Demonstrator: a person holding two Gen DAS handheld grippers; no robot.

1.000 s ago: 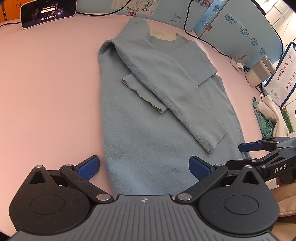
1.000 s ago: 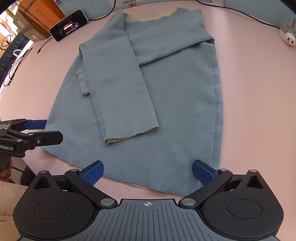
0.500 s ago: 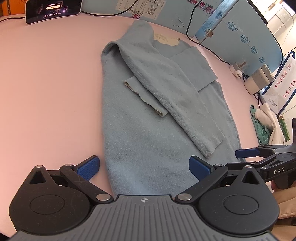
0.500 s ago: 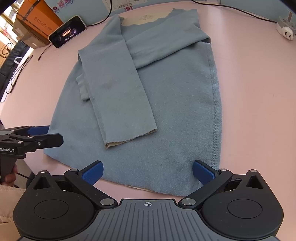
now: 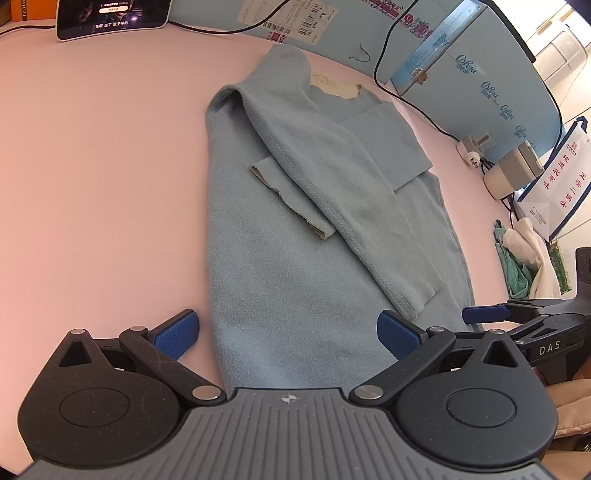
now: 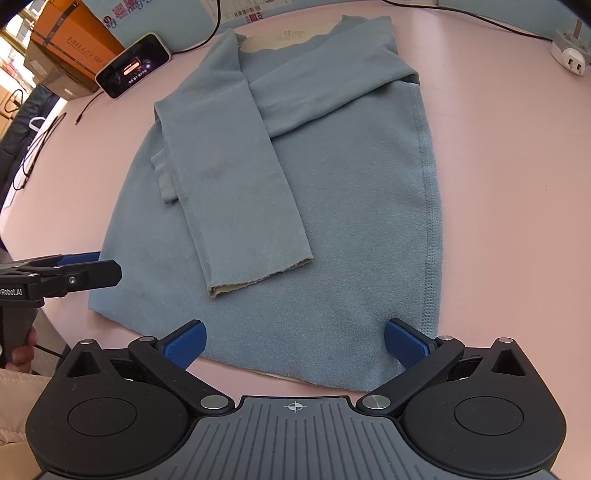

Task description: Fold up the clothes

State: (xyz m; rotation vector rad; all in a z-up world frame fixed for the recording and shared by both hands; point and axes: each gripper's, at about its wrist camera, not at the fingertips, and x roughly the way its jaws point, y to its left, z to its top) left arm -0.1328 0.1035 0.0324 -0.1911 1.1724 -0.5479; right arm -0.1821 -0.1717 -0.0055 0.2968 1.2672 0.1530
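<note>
Data-collection workroom: pink table (image 5: 92, 184), cardboard boxes (image 6: 70, 48), cables (image 5: 402, 48).

A lit phone (image 5: 112, 16) stands at the pink table's (image 5: 92, 166) far edge (cable attached), white plug adapter (image 6: 570, 59) opposite.

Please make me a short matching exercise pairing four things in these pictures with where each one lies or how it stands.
Things:
1. sweater
2. phone
3. plug adapter
4. left gripper

States:
A. far right on the table
B. open over the hem
C. propped up, screen lit
D. flat, sleeves folded across

Pairs: 1-D, 2-C, 3-A, 4-B
</note>
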